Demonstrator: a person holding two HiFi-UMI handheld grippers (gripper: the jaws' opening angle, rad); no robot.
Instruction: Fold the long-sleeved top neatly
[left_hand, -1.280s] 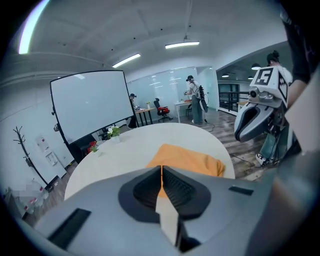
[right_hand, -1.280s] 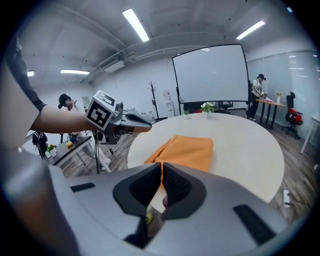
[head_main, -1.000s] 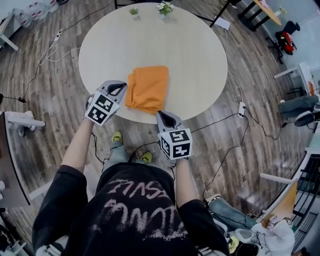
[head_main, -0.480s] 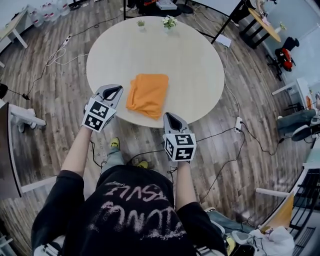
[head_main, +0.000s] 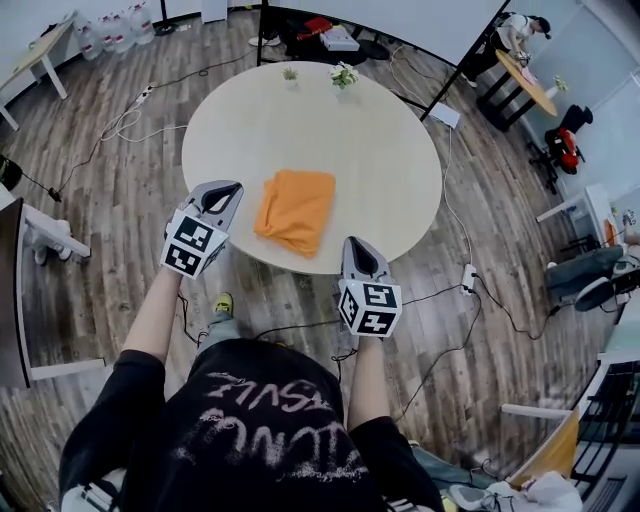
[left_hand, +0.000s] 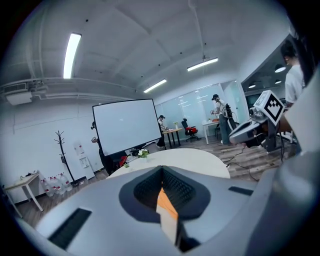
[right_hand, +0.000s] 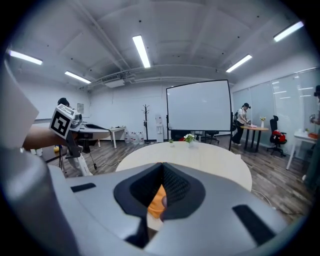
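Folded orange top (head_main: 296, 208) on the round desk (head_main: 300, 110), close to its near edge; left hand-held gripper (head_main: 226, 187) and right hand-held gripper (head_main: 357, 246) both closed, holding nothing, either side of it

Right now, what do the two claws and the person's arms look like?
The left claw and right claw are grey wedge-shaped shells with black ribbed inner pads. Each carries a white cube printed with black square markers. The person wears a black short-sleeved T-shirt with pale lettering.
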